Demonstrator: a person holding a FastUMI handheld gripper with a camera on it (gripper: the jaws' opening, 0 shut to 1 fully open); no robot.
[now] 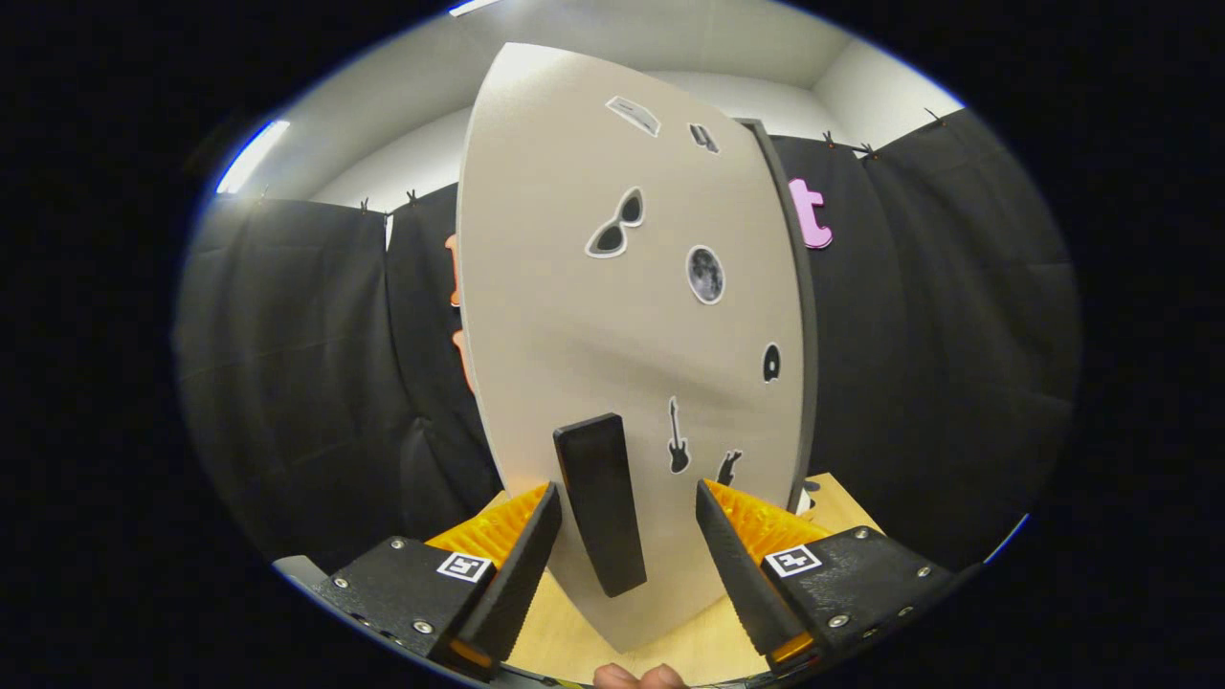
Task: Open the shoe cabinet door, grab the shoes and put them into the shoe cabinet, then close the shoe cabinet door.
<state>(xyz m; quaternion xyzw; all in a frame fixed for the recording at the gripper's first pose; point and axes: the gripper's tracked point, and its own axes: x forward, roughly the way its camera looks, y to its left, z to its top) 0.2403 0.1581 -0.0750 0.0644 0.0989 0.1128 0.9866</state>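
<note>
Cabinet door (632, 316) close ahead, its handle (600, 502) upright between the 2 spread fingers of the gripper (627, 565), nothing clamped; judged step: opening; centre on handle, close squarely, pull along the hinge arc, not straight.

Cabinet door (632, 316) hiding cabinet interior and tabletop (565, 622) behind it. Small stickers (677, 438) on door too tiny to read, possibly guitars. Fingertips (639, 677) getting cut off below gripper (627, 536).
</note>
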